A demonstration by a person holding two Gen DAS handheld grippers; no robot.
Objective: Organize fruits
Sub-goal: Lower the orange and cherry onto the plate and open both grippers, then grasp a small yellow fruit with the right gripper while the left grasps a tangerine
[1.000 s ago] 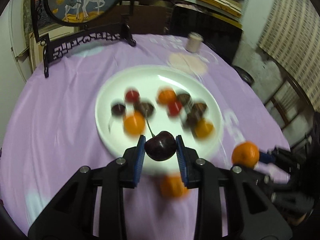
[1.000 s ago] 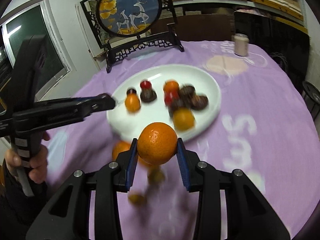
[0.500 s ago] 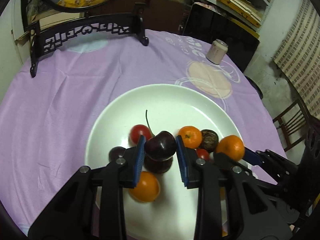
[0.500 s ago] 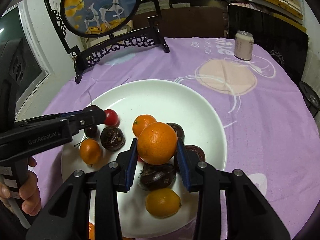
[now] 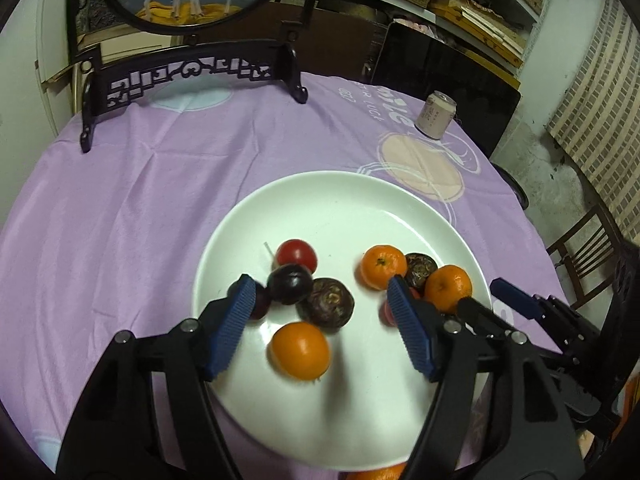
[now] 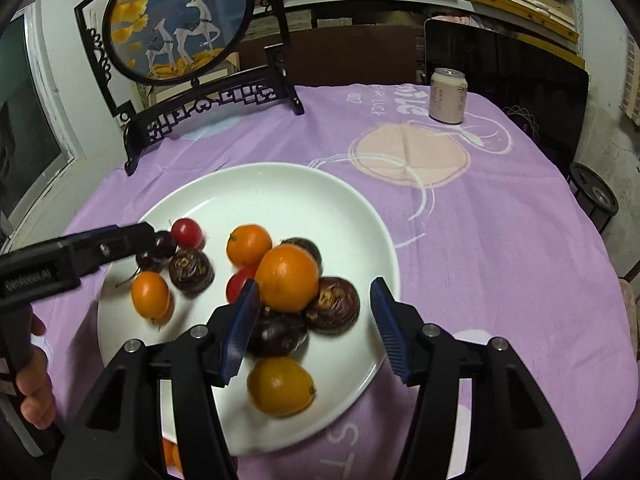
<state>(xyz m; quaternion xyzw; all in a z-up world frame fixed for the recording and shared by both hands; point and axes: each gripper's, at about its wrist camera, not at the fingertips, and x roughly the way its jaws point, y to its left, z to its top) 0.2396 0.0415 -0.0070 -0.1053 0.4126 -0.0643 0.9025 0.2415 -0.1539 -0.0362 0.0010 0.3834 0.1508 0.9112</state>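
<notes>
A white plate [image 5: 344,200] [image 6: 280,184] on the purple cloth holds several fruits. My left gripper [image 5: 320,320] is open over the plate's near left part. The dark cherry [image 5: 290,283] [image 6: 162,245] lies just off its left finger, beside a red tomato [image 5: 297,253] and a wrinkled passion fruit [image 5: 331,305]. My right gripper [image 6: 314,320] is open over the plate's right side. The orange [image 6: 287,278] [image 5: 448,288] rests on top of dark passion fruits [image 6: 334,306], touching the left finger. Kumquats [image 5: 300,350] [image 6: 280,386] lie nearer.
A carved black stand with a round deer picture [image 6: 180,20] [image 5: 192,72] stands at the table's back left. A pale drink can [image 6: 448,96] [image 5: 435,115] stands at the back right. A small orange fruit [image 6: 172,454] lies on the cloth by the plate's near edge. A chair [image 5: 588,248] stands right.
Both grippers have opened. The left one let go of the cherry onto the plate. The right one let go of the orange onto the pile of fruits.
</notes>
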